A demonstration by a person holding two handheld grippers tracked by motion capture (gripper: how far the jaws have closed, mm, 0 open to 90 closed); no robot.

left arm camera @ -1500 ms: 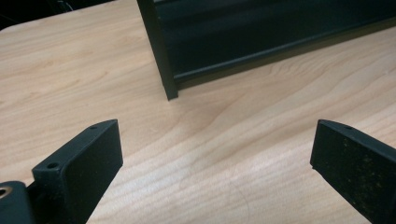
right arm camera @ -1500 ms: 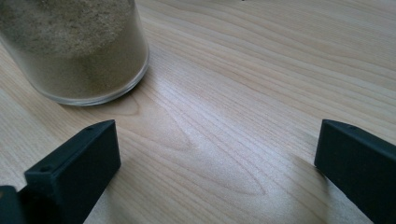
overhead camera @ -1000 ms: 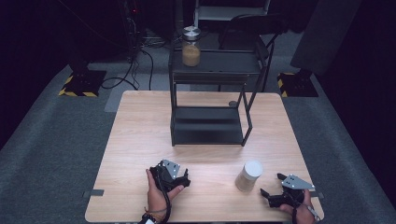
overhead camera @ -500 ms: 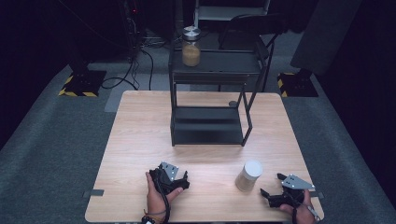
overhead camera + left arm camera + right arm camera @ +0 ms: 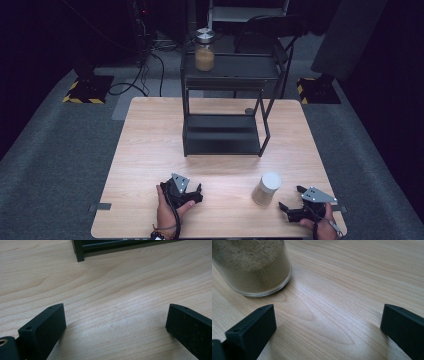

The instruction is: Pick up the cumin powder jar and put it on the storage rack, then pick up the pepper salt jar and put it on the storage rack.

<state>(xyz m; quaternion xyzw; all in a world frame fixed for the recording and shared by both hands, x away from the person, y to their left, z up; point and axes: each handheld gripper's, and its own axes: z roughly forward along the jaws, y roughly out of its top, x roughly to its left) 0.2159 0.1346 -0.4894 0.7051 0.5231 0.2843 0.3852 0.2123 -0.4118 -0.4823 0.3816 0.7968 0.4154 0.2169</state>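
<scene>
The right hand-held gripper [image 5: 290, 200] rests low at the near right corner of the tabletop [image 5: 150, 150], held in the person's right hand [image 5: 322, 227], with its jaws spread wide apart and nothing between them. In the right gripper view the two black jaws rise from the bottom corners over bare wood, and the jar [image 5: 252, 265] stands just ahead of the left jaw, close to it but not touching. It is a clear glass jar holding a sandy, tan powder (its lid looks white from above), and it stands upright on the tabletop just to the left of this hand-held gripper [image 5: 328, 322] in the high view, where the jar [image 5: 266, 188] sits near the front edge.

The left hand-held gripper [image 5: 196, 192] lies near the front edge too, left of centre and well apart from the jar, gripped by the person's left hand [image 5: 167, 210]. Its jaws also stand wide apart and empty; the left gripper view shows plain wood grain between them, with this hand-held gripper [image 5: 115, 325] pointing toward the foot of the black rack [image 5: 80, 252].

That black rack [image 5: 225, 117] is a two-level metal shelf standing at the middle of the tabletop toward its far side. On its top level stands a second jar [image 5: 204, 49] with a metal lid, filled with a brownish material.
</scene>
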